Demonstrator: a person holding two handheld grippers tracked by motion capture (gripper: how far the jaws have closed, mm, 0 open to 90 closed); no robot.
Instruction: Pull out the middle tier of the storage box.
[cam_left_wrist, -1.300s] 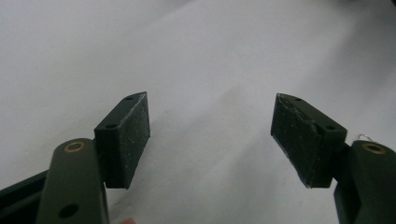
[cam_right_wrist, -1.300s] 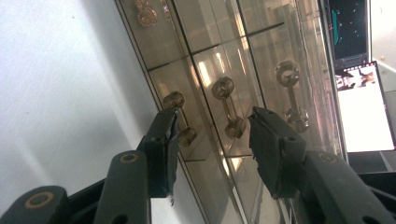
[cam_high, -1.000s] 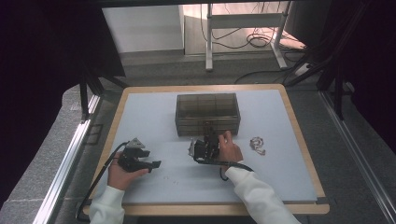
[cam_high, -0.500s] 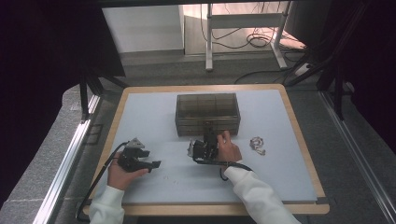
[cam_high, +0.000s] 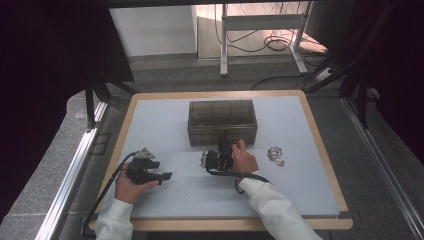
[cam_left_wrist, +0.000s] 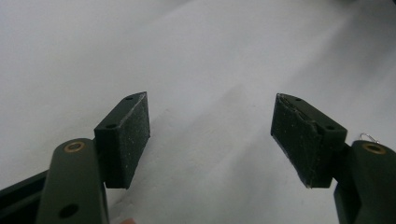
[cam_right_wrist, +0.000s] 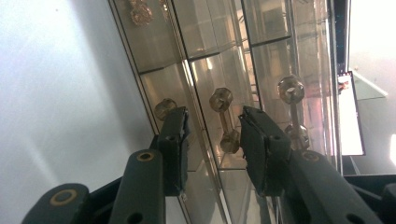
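Observation:
A smoky clear drawer box (cam_high: 222, 121) stands at the middle of the white mat (cam_high: 160, 125). My right gripper (cam_high: 223, 139) lies on its side at the box's front. In the right gripper view its jaws (cam_right_wrist: 212, 116) have just been closing around a faceted drawer knob (cam_right_wrist: 221, 99). The knob sits between the pads with a gap on both sides, so the gripper is still open. My left gripper (cam_high: 166, 176) rests on the mat at the front left, open, and its pads (cam_left_wrist: 126, 135) have nothing between them.
A small piece of silvery jewellery (cam_high: 275, 155) lies on the mat right of the right hand. A thin wire loop (cam_left_wrist: 369, 137) shows beside the left gripper's right jaw. The table has a wooden rim (cam_high: 320, 145). A metal stand (cam_high: 260, 30) and cables stand behind it.

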